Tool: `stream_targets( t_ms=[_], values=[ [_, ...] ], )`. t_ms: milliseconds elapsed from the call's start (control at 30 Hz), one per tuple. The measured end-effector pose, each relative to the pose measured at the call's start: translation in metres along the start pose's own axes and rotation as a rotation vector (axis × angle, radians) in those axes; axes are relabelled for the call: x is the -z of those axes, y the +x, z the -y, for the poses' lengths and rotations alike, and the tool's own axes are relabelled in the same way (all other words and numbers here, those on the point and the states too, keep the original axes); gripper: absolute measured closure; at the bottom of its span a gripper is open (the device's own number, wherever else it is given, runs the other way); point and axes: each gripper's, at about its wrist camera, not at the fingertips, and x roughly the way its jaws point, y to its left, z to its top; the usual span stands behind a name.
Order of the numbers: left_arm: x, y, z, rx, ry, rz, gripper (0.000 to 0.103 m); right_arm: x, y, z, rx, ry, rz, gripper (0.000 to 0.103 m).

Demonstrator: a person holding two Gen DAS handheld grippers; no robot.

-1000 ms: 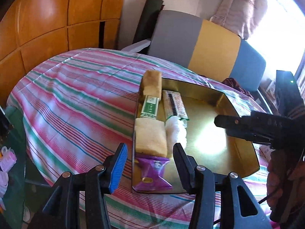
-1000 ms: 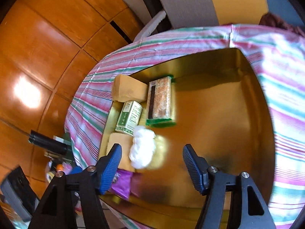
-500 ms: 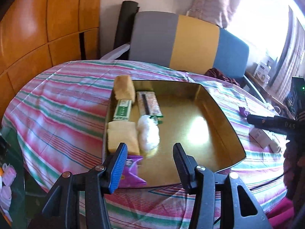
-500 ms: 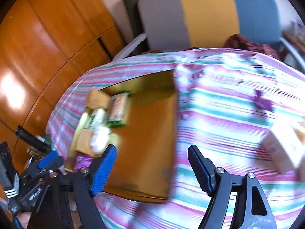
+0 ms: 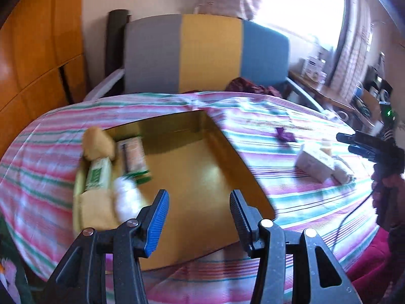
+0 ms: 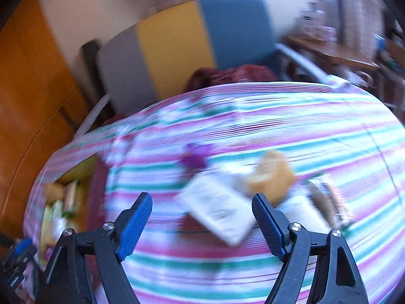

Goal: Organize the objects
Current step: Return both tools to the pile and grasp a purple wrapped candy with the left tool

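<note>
On the striped tablecloth [image 5: 291, 197] a shallow gold tray [image 5: 248, 174] is seen, and its left side is already partly filled: a tan sponge-like block [image 5: 97, 143], a green-labelled packet [image 5: 97, 174], an orange-brown packet [image 5: 133, 155], a white fluffy ball [image 5: 126, 201] and a pale yellow block [image 5: 95, 209] are packed close together there, while the rest of the tray floor is bare. Several things are left to be sorted, lying well apart from the tray on the cloth: a white box [image 6: 217, 210], a yellow-orange lump [image 6: 272, 177] touching it, a small purple scrap [image 6: 193, 158], and a blurred packet at the far right whose kind cannot be told. The left gripper [image 5: 198, 217] is held over the near part of the tray, its jaws partly open and nothing between them. The right gripper [image 6: 202, 224] is aimed at the white box; its jaws have just been opening, stand wide, and nothing is gripped. By this judgement, roughly half the sorting is done.
</note>
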Motion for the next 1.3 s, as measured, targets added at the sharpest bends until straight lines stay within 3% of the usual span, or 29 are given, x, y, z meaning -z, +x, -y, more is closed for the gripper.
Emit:
stream_targets(
  t_ms=[167, 333, 567, 633, 833, 1000, 1300],
  values=[
    [-0.026, 0.021, 0.033, 0.07, 0.013, -0.037, 0.053, 0.007, 0.0, 0.067, 0.022, 0.237, 0.039, 0.021],
    [-0.055, 0.056, 0.069, 0.152, -0.002, -0.107, 0.053, 0.003, -0.004, 0.092, -0.008, 0.377, 0.045, 0.021],
    [-0.093, 0.134, 0.112, 0.224, -0.023, -0.261, 0.053, 0.001, -0.007, 0.079, -0.056, 0.345, 0.053, 0.02],
    [-0.102, 0.159, 0.123, 0.211, -0.03, -0.301, 0.053, 0.001, -0.006, 0.075, -0.063, 0.33, 0.043, 0.02],
    [-0.124, 0.212, 0.152, 0.236, -0.03, -0.365, 0.053, 0.004, 0.0, 0.078, -0.08, 0.35, 0.003, 0.019],
    [-0.142, 0.245, 0.173, 0.216, -0.007, -0.384, 0.052, 0.007, 0.005, 0.081, -0.107, 0.373, -0.029, 0.019],
    [-0.149, 0.294, 0.199, 0.193, 0.024, -0.438, 0.051, 0.008, 0.01, 0.083, -0.127, 0.392, -0.056, 0.016]
  ],
)
